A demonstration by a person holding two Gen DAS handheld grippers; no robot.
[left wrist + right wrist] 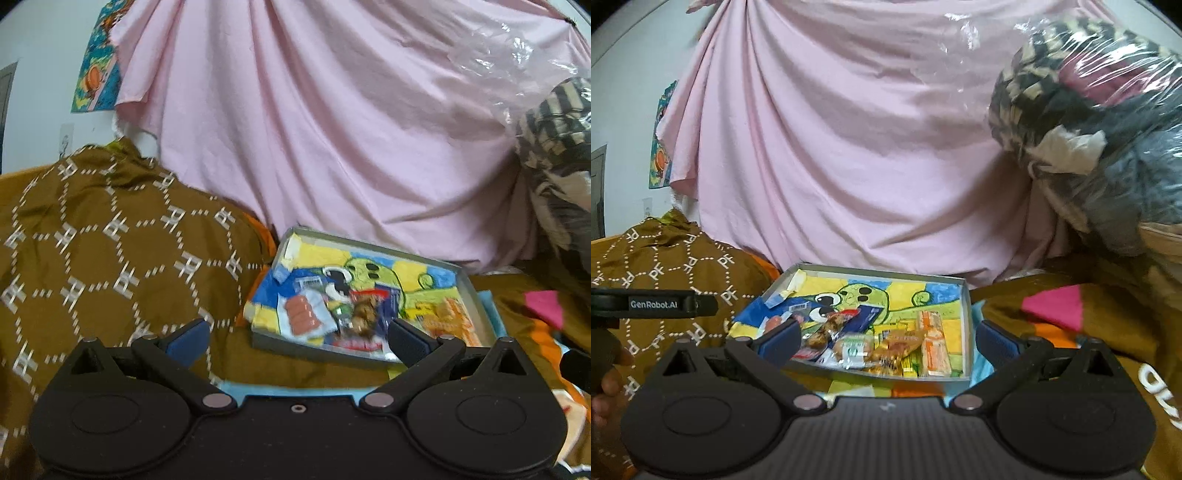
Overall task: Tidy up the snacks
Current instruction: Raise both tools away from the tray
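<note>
Both grippers, left gripper [297, 338] and right gripper [886, 338], hover tilted down, jaws wide and empty, snack tray [966, 325] at twelve o'clock.

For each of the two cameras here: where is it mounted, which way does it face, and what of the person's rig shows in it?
Left wrist: on the left gripper, looking forward and slightly down at the snack tray; its open fingers frame the view.
Right wrist: on the right gripper, facing the tray more squarely; open fingers, plus the left hand at the left edge.
Shared: tray, pink sheet, brown patterned cloth.
</note>
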